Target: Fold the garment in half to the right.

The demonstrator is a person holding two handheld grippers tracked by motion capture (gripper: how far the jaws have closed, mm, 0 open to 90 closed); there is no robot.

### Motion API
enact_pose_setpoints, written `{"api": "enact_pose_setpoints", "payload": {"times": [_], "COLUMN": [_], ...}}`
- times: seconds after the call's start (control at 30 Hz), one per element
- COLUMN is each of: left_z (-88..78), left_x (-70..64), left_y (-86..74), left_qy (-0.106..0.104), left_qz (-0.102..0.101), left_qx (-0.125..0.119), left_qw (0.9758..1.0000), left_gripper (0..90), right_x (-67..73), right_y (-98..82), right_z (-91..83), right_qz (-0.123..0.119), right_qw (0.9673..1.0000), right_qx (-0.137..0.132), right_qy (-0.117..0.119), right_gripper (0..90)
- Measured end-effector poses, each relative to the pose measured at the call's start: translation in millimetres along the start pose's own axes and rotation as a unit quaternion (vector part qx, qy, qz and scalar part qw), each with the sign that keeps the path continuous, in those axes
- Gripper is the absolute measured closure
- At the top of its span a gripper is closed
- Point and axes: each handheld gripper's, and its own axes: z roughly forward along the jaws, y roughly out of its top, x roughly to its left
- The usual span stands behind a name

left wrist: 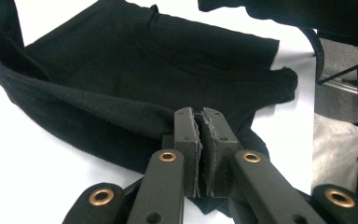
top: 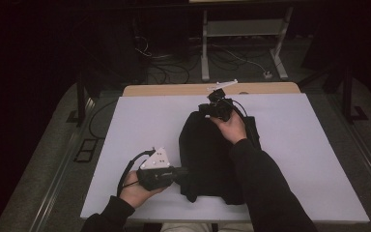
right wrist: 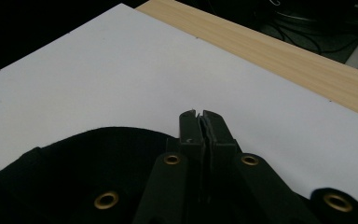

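Observation:
A black garment [top: 207,154] lies bunched on the white sheet [top: 140,125] in the middle of the table. My left gripper [top: 183,173] is at its near left corner, shut on a fold of the cloth. In the left gripper view the jaws [left wrist: 199,114] are pressed together with dark cloth [left wrist: 168,60] pinched between them. My right gripper [top: 211,110] is at the garment's far edge, tips pointing away from the person. In the right gripper view its jaws [right wrist: 200,115] are closed and the black cloth [right wrist: 74,168] rises around their base.
The white sheet leaves a strip of wooden tabletop [top: 174,90] bare along the far edge. Beyond the table are loose cables [top: 174,67] on the floor and the legs of a metal stand [top: 205,53]. The person's right sleeve [top: 265,188] crosses the garment.

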Motion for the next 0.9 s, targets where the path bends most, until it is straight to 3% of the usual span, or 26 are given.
{"api": "enact_pose_setpoints", "payload": {"times": [0.47,0.9], "left_z": [14.9,37.3], "left_x": [-8.0,-20.1], "left_y": [21.6,36.7], "left_qy": [-0.013,-0.034], "left_qz": [0.013,0.025], "left_qx": [-0.006,-0.004], "left_qw": [0.9998,0.9991], "left_gripper": [83.8,83.8], "right_x": [-14.8,-33.2], "right_y": [-4.0,-15.5], "right_z": [-17.7,-37.8], "right_qz": [0.003,0.021], "right_qw": [1.0000,0.9994], "right_qx": [-0.001,-0.017], "right_qy": [-0.008,-0.019], "right_gripper": [86.1,86.0]}}
